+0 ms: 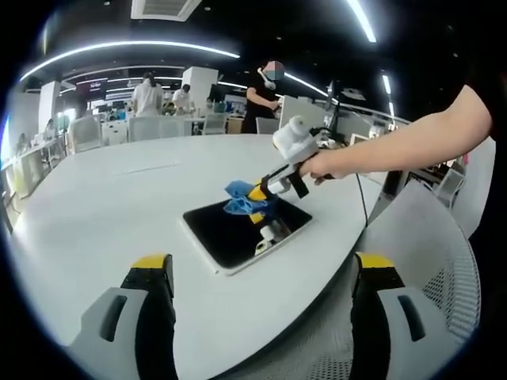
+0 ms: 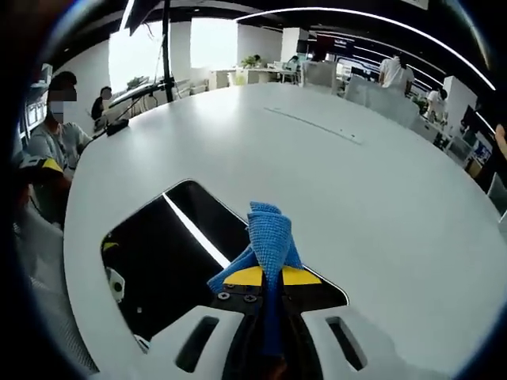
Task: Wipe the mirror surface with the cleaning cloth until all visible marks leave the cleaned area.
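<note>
The white counter [image 1: 95,214] carries the dark mirror [image 2: 158,277], lying flat near its edge. Above the mirror, the right tool [image 2: 271,277] has its jaws pinching the blue cleaning cloth [image 2: 268,237], which touches or hangs just over the glass. The left tool [image 1: 261,273] hangs spread and empty, well back. Wiping seems underway; next, sweep the cloth across the remaining glass.

mirror [image 1: 238,229] flat on table [image 1: 111,206], cloth [image 1: 240,198] on mirror, right gripper [image 1: 265,192] above, chairs [image 1: 150,127] behind
</note>
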A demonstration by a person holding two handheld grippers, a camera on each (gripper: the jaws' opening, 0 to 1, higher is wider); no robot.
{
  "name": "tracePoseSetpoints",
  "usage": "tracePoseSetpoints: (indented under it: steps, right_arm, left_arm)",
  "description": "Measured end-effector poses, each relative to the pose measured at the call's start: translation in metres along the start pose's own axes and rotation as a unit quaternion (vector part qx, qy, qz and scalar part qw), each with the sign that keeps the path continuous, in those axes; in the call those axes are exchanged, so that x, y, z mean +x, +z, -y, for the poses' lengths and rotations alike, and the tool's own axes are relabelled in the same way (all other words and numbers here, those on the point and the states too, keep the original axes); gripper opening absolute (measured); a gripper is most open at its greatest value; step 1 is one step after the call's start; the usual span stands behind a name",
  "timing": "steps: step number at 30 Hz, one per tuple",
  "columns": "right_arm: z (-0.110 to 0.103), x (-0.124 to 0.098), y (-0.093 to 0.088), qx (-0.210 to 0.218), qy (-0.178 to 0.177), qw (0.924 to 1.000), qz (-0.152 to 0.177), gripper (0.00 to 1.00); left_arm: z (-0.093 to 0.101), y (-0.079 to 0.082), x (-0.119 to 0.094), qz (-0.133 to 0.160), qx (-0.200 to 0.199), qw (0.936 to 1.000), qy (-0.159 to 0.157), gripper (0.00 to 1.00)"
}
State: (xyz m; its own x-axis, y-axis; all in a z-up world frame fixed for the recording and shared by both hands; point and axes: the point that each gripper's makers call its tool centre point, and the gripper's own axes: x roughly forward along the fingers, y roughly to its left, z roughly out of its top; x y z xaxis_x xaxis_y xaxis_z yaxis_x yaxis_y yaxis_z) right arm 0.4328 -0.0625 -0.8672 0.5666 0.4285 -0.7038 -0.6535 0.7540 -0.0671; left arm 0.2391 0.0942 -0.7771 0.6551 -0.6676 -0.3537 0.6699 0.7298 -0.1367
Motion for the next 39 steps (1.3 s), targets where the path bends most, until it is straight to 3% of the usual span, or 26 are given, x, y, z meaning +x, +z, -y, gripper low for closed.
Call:
tracePoseSetpoints:
  steps: [14,39]
  right_arm:
    - [-0.013,-0.009,-0.006,0.006,0.011,0.9999,0.007,0.0]
    - [-0.041,-0.031,-0.028,-0.044,0.041,0.9982,-0.004,0.0]
  left_arm:
    - [0.0,0.001,0.0,0.003,0.0,1.0,0.0,0.92]
    - [0.0,0.002,-0.001,0.006,0.004,1.0,0.001,0.92]
